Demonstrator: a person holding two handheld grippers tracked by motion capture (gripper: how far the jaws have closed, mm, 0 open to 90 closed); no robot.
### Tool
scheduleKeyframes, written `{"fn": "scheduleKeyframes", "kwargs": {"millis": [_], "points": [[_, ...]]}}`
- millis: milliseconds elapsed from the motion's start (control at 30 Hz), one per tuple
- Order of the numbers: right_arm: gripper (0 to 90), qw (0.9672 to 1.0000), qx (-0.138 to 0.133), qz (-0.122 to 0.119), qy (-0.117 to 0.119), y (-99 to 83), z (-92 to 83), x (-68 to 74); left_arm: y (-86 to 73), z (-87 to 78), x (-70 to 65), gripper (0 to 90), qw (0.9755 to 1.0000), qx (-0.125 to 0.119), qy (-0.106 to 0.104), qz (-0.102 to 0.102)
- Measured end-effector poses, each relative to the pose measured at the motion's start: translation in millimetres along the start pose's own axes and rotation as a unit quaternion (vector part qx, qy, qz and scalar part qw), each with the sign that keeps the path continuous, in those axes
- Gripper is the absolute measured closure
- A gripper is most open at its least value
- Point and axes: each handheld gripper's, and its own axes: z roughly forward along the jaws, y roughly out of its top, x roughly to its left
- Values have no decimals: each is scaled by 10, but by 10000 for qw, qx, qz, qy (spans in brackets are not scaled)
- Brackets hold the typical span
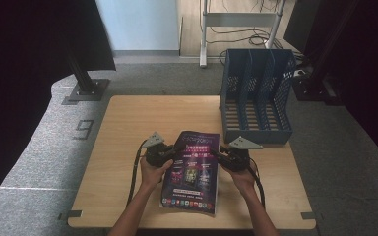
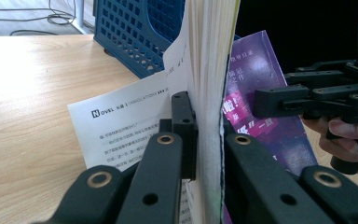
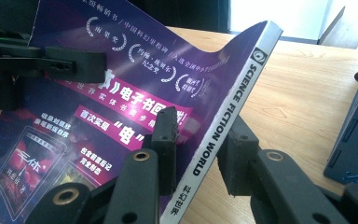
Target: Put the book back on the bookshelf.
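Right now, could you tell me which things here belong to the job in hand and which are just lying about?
In use:
- magazine
- left gripper, shut on its page edge
- right gripper, shut on its spine

Lying about:
- blue file rack, on the table
- cables on the floor

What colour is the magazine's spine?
The spine is white with dark lettering, beside the purple cover; the right gripper view shows it best.
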Motion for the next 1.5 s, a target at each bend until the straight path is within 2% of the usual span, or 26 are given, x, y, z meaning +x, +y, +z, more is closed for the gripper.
{"fn": "scheduleKeyframes", "kwargs": {"millis": [300, 700, 1233, 1500], "points": [[696, 10000, -39, -53, -14, 42, -9, 27, 36, -22, 2, 873, 10000, -47, 10, 7], [703, 9997, -206, -81, -57, 108, -57, 34, 160, -46, -42, 873, 9998, -107, 10, 142], [707, 9995, -259, -179, -89, 183, -71, 67, 244, -82, -59, 873, 9997, -147, 41, 213], [717, 9985, -392, -353, -119, 300, -135, 116, 330, -144, -100, 873, 9992, -268, 26, 285]]}}
